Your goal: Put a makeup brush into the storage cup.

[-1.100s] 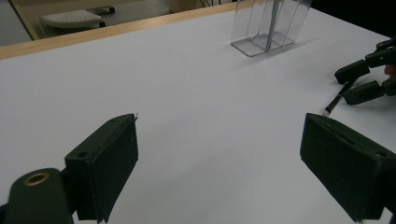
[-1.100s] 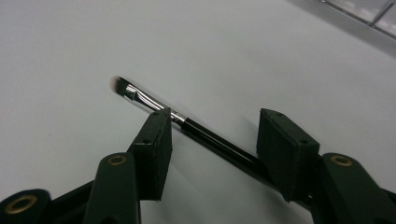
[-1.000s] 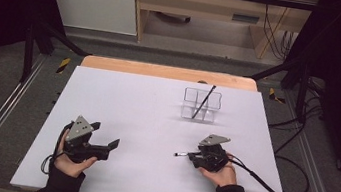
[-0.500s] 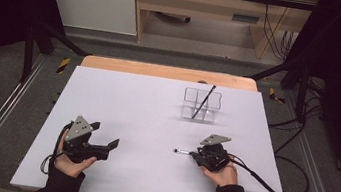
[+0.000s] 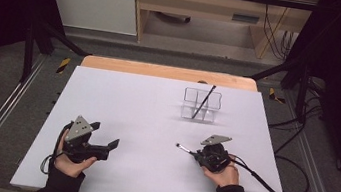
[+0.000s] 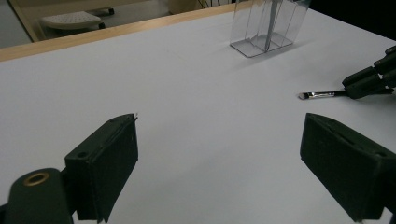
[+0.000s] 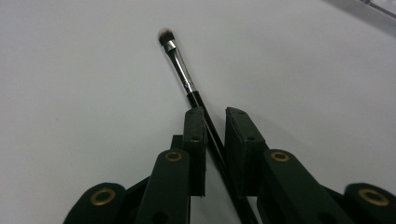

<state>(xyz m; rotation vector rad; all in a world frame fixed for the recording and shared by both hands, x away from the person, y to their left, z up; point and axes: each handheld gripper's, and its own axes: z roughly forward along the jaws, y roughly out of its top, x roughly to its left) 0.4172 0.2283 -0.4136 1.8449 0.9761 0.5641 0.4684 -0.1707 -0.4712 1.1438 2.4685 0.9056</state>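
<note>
The right gripper [image 5: 199, 155] has just been closing, and its jaws now sit narrow with the brush [image 7: 180, 67] handle running between them. In the right gripper view a slim gap shows on one side of the handle, so a firm pinch cannot be confirmed. The brush lies flat on the table [image 5: 146, 108], near the holder [image 5: 201, 104] on the person's side, bristle tip pointing away from the gripper. It lies where it did a second ago, and both hands sit in the same spots. The left gripper [image 5: 101, 143] rests well apart from the holder at the table's near left, jaws spread wide with nothing between them. A second brush [image 5: 204, 101] leans inside the holder, unchanged.
</note>
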